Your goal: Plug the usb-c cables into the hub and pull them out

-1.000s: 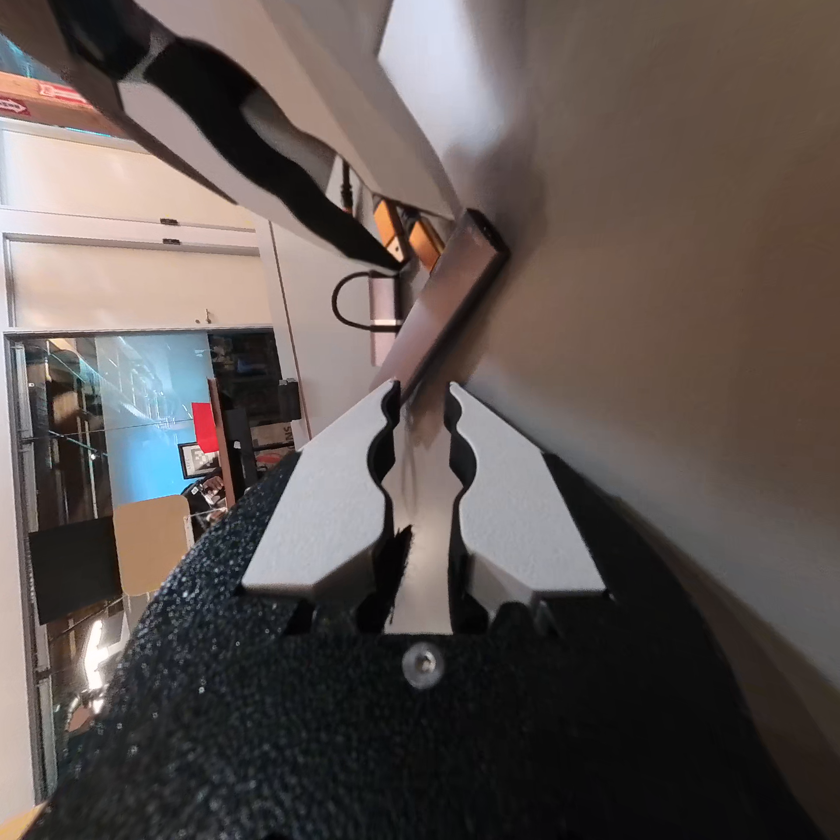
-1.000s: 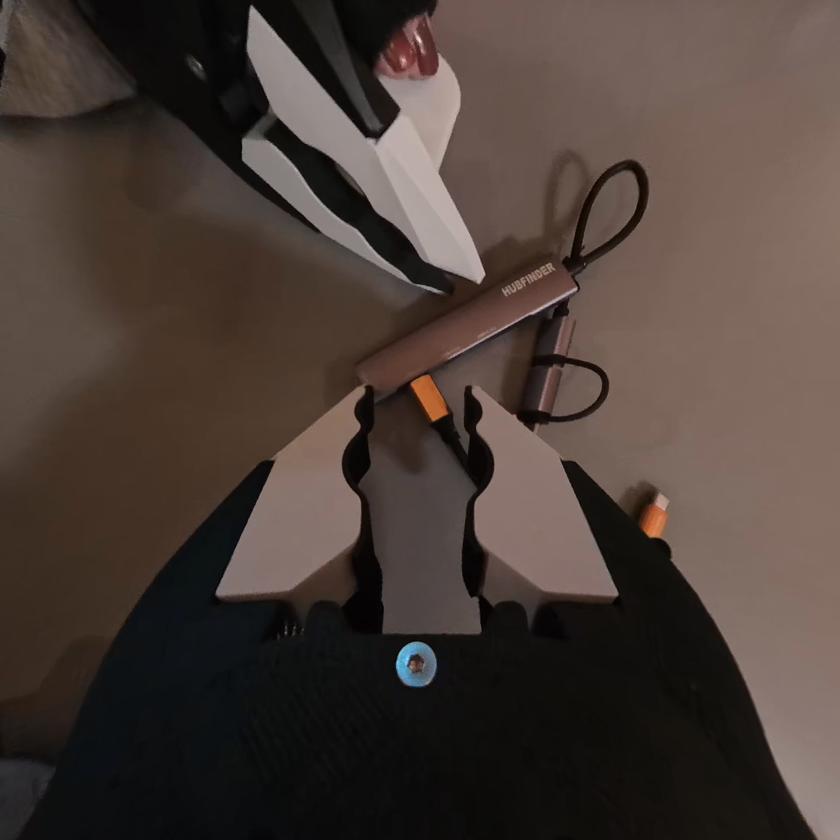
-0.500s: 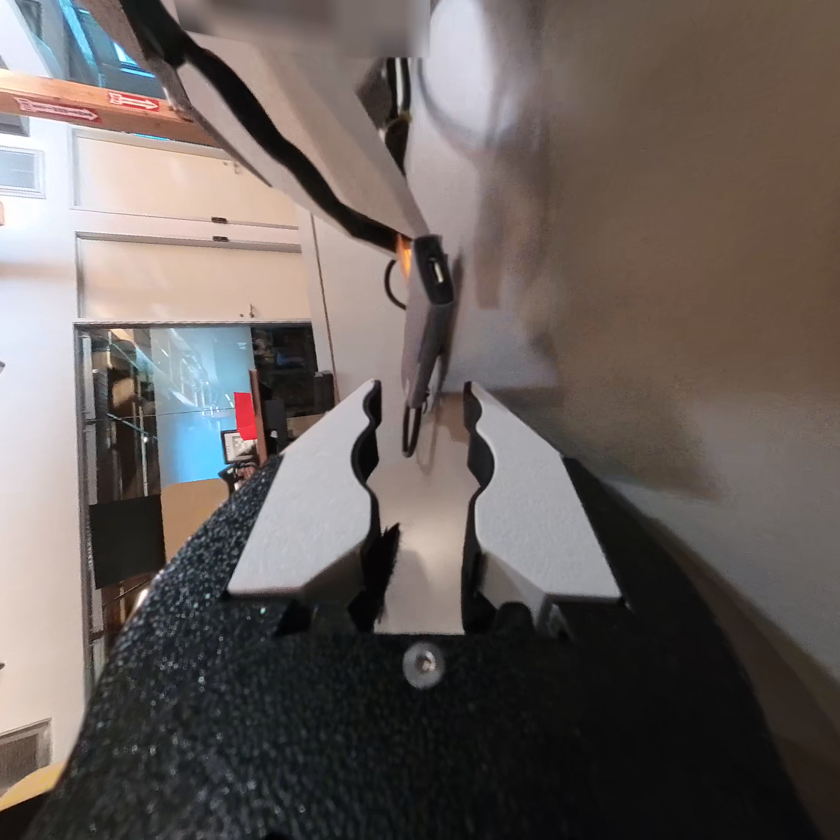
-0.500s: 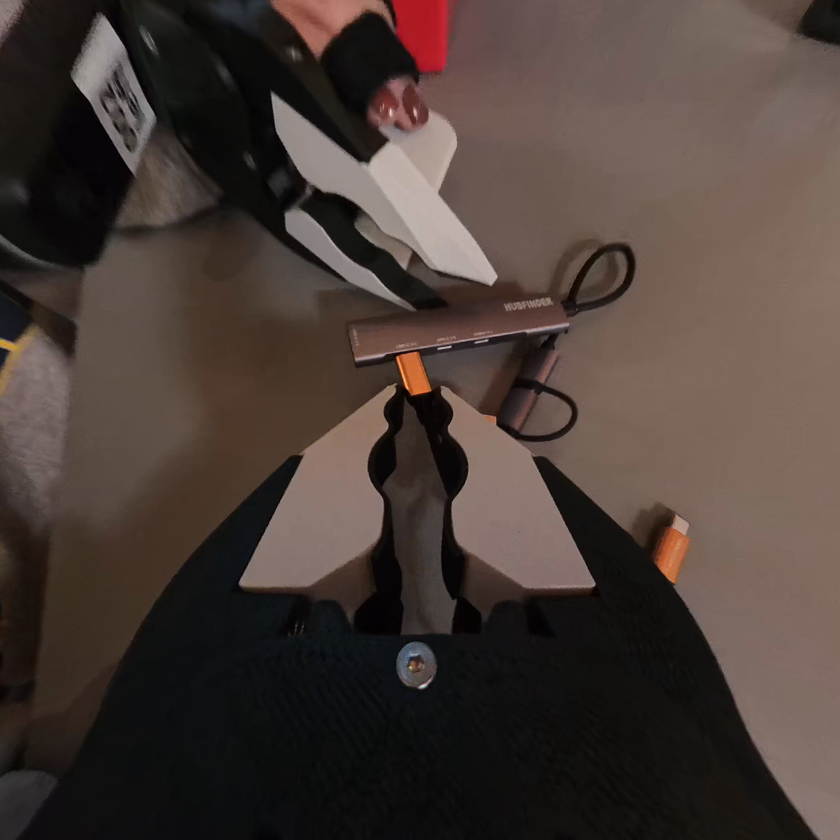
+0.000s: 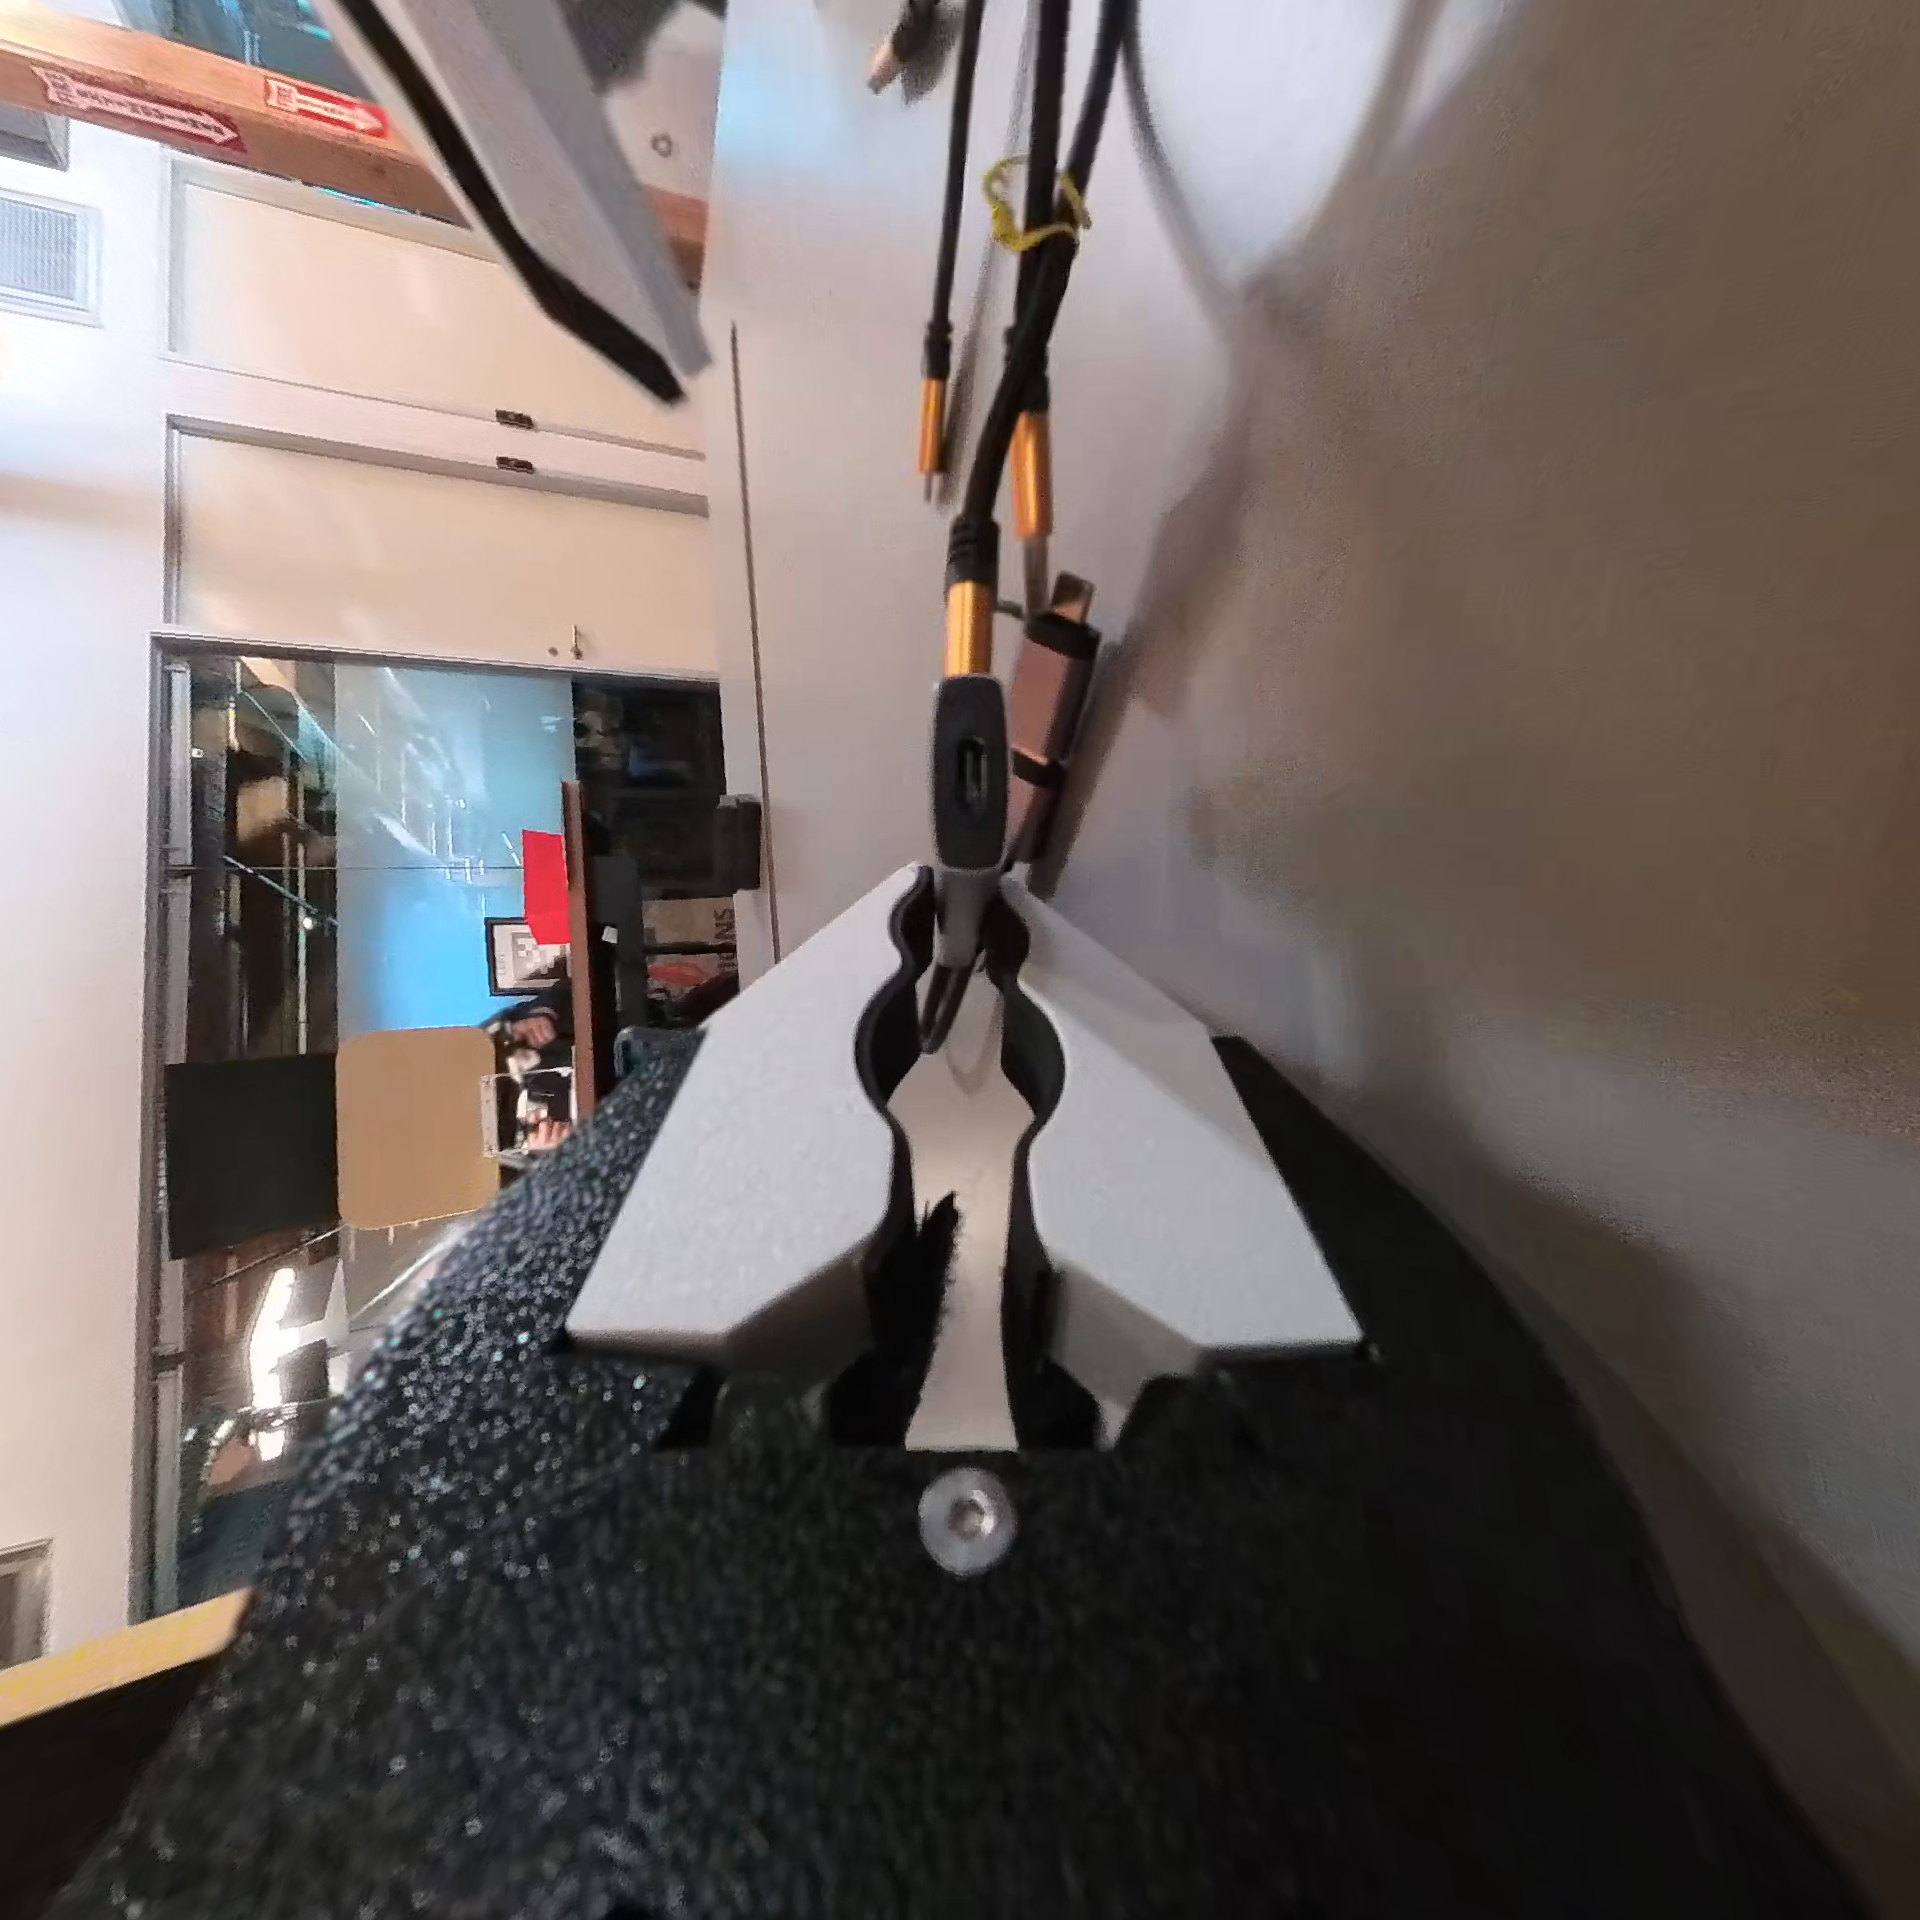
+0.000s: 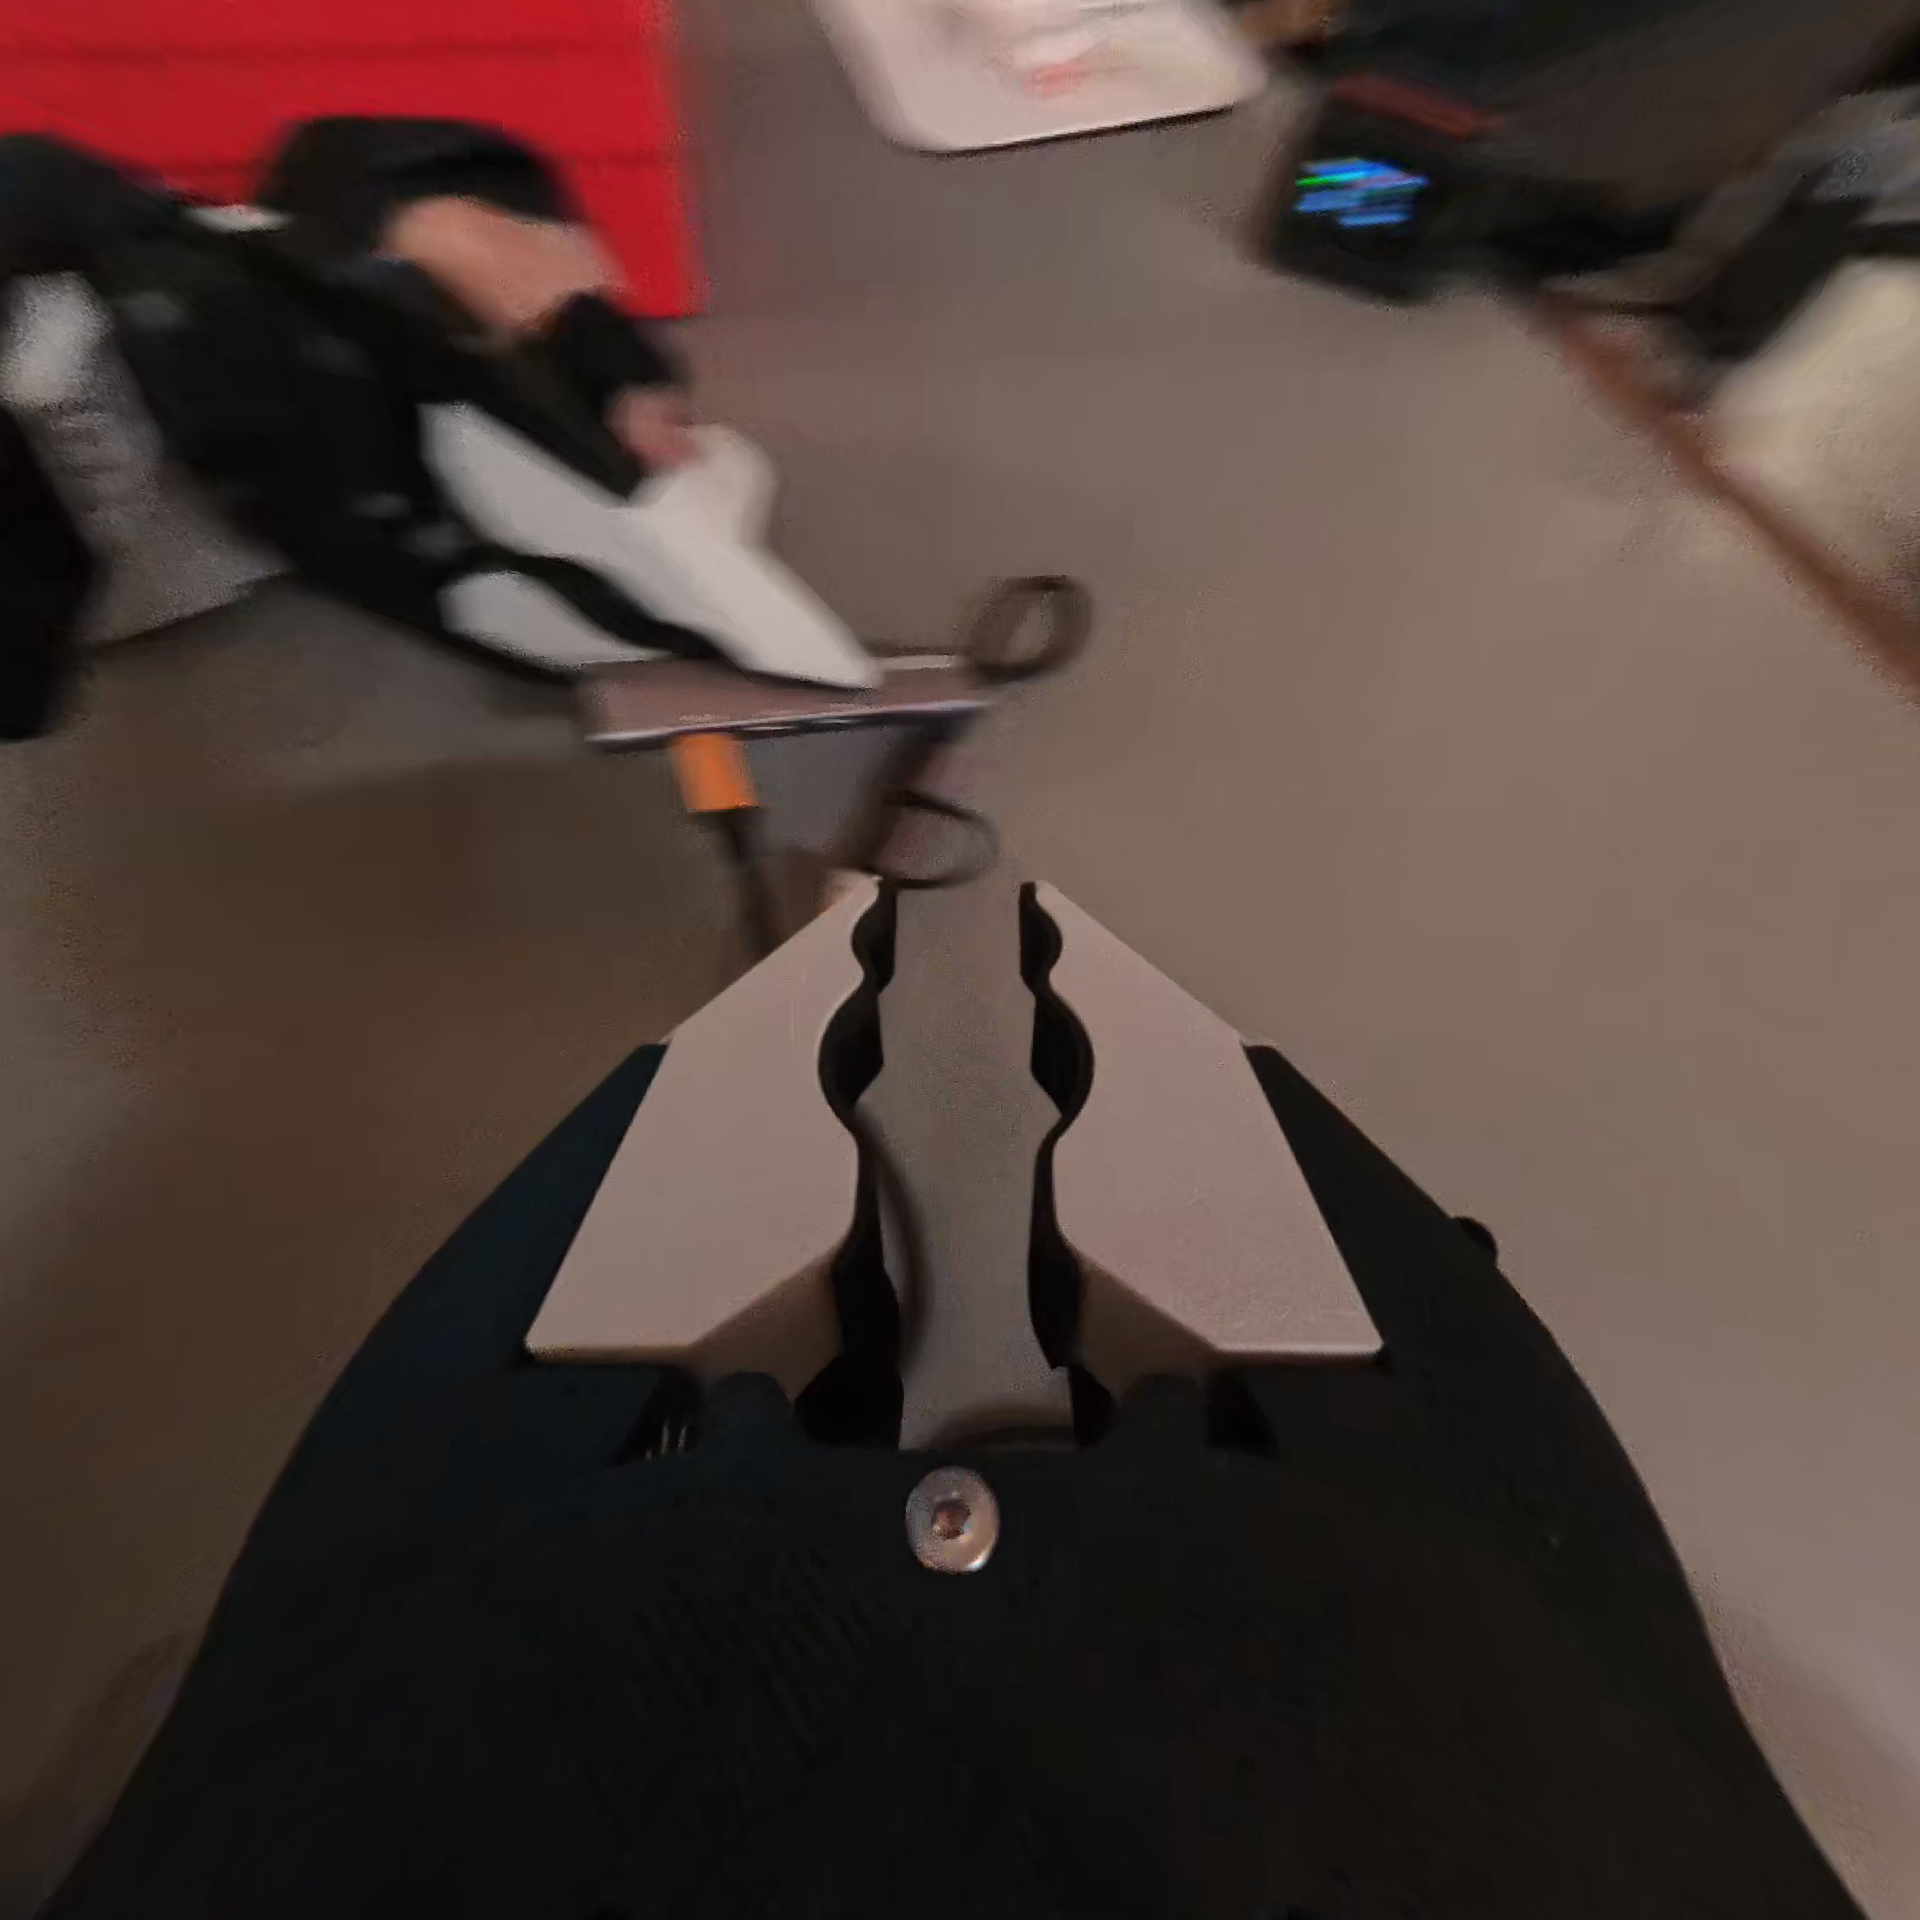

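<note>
In the left wrist view my left gripper [image 5: 966, 909] is shut on the end of the grey hub [image 5: 971, 790], which I see end-on against the grey table [image 5: 1507, 831]. An orange usb-c plug [image 5: 966, 629] sits in the hub's side. Two more orange plugs [image 5: 1031, 488] hang loose on black cables beyond it. The right wrist view is blurred. My right gripper [image 6: 951, 894] is open and empty, a short way back from the hub [image 6: 779, 707]. The plugged orange plug [image 6: 712, 774] shows there too, with the left gripper's white fingers [image 6: 665, 582] on the hub.
The hub's own short cable loop [image 6: 1023, 623] and brown adapter [image 5: 1049, 717] lie beside it. A red object [image 6: 343, 62], a white sheet [image 6: 1039, 62] and a dark device with a lit screen [image 6: 1351, 197] lie at the table's far side. A hand [image 6: 488, 260] holds the left gripper. My hands' fingertips stand some 9 centimetres from each other.
My right gripper closed on the orange plug at the hub's port, then opened and drew back, leaving it in the hub. My left gripper closed on the hub's end.
</note>
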The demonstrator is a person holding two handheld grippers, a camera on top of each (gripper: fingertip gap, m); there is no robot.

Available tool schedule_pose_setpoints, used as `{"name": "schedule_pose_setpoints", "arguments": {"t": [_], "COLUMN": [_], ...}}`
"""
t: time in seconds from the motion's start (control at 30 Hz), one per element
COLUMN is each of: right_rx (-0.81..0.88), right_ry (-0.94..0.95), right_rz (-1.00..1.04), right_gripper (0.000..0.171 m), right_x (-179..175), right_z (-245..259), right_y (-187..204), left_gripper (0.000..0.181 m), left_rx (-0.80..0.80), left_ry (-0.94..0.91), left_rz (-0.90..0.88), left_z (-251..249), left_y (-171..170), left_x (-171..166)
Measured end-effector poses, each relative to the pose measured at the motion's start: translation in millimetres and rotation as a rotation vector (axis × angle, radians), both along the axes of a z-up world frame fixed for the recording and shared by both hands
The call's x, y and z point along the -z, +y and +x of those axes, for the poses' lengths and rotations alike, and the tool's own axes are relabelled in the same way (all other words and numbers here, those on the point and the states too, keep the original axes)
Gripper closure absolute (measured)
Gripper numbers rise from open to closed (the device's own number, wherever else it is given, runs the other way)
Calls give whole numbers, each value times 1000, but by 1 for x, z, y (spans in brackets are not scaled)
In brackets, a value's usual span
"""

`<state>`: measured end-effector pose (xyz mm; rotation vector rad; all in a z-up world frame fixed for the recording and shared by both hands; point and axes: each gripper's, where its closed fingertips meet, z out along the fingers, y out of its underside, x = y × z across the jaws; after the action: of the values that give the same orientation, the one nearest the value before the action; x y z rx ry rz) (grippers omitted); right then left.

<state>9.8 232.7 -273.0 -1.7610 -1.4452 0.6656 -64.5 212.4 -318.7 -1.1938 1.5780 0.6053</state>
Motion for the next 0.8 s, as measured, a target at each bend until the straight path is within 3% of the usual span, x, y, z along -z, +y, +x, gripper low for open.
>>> {"name": "schedule_pose_setpoints", "arguments": {"t": [0.1,0.17,0.33,0.53,0.67,0.8], "right_rx": [315,388,293,270,197,-28], "right_ry": [-38,-138,-365,-294,-261,-21], "right_rz": [83,57,-27,-71,-93,-162], "right_gripper": [149,149,146,161,163,164], "right_x": [-3,14,66,74,69,21], "right_z": [35,47,45,32,25,-7], "right_y": [50,57,41,39,27,-16], "left_gripper": [174,174,174,174,174,174], "left_rx": [15,23,61,78,92,99], "left_ry": [-40,-55,-144,-304,-349,-360], "left_rz": [-27,-36,-95,-210,-240,-248], "left_z": [1,0,0,-6,-9,-9], "left_y": [-4,-5,-13,-21,-23,-24], "left_x": [-1,-1,-5,-8,-9,-9]}}
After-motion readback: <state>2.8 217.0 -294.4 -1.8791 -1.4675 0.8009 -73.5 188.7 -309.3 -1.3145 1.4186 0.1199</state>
